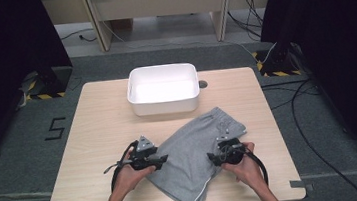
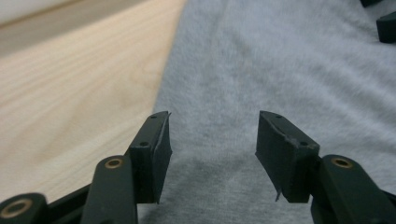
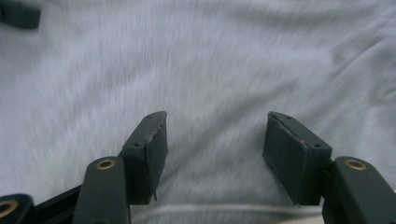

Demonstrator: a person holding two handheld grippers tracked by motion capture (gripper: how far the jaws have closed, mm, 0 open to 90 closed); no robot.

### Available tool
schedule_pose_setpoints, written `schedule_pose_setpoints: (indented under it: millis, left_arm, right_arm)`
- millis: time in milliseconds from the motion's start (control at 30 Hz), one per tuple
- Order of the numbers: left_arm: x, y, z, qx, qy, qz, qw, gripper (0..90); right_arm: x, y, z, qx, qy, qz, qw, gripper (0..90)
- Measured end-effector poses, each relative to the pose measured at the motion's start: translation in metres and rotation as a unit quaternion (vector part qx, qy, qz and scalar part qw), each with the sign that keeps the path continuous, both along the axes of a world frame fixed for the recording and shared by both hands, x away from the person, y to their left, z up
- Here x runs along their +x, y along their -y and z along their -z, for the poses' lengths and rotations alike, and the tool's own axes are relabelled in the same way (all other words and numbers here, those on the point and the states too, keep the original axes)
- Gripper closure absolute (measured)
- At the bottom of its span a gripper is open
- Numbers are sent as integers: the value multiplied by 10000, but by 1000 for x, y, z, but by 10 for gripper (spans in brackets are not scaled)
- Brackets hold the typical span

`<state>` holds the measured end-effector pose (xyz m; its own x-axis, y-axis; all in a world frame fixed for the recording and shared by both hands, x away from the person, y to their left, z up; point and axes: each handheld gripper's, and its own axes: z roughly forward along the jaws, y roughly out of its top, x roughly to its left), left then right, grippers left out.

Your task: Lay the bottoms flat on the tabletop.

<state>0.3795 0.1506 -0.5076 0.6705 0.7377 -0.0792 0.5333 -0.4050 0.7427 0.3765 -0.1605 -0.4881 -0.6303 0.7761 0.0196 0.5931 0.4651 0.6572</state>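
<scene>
A pair of grey shorts (image 1: pixel 196 149) lies flat and slantwise on the near half of the wooden table (image 1: pixel 103 118). My left gripper (image 1: pixel 162 160) rests at the shorts' left edge and points right. In the left gripper view its jaws (image 2: pixel 212 126) stand apart over the grey cloth (image 2: pixel 261 70), and nothing is pinched. My right gripper (image 1: pixel 213 158) sits at the shorts' right side and points left. In the right gripper view it (image 3: pixel 215 123) is open just above the fabric (image 3: pixel 196 60), with a white seam line near its base.
A white rectangular tub (image 1: pixel 165 104) stands at the back middle of the table, just beyond the shorts. Cables (image 1: pixel 310 132) run over the floor on the right. Dark curtains hang on both sides. Bare wood (image 2: pixel 70 93) lies left of the shorts.
</scene>
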Motion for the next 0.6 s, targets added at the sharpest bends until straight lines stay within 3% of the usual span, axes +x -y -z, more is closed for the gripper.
schedule_pose_setpoints:
  millis: [33,100,133,300,467,600]
  left_arm:
    - [-2,1,3,69,-10,23,10000,439]
    - [-10,1,8,135,157,22,9998,434]
    - [-15,1,8,150,144,28,9998,433]
    - [-40,3,5,237,18,168,9996,431]
    - [-63,8,4,325,-12,225,9992,427]
    - [-77,11,5,249,-27,311,9992,425]
  right_arm:
    - [2,1,4,-61,-36,21,10000,422]
    - [8,4,8,70,-182,72,9998,443]
    - [12,5,8,131,-197,74,9997,457]
    - [31,3,9,-20,-111,125,9999,469]
    - [50,-8,7,-71,-199,28,9998,450]
    - [51,-14,6,-152,-224,-22,9996,407]
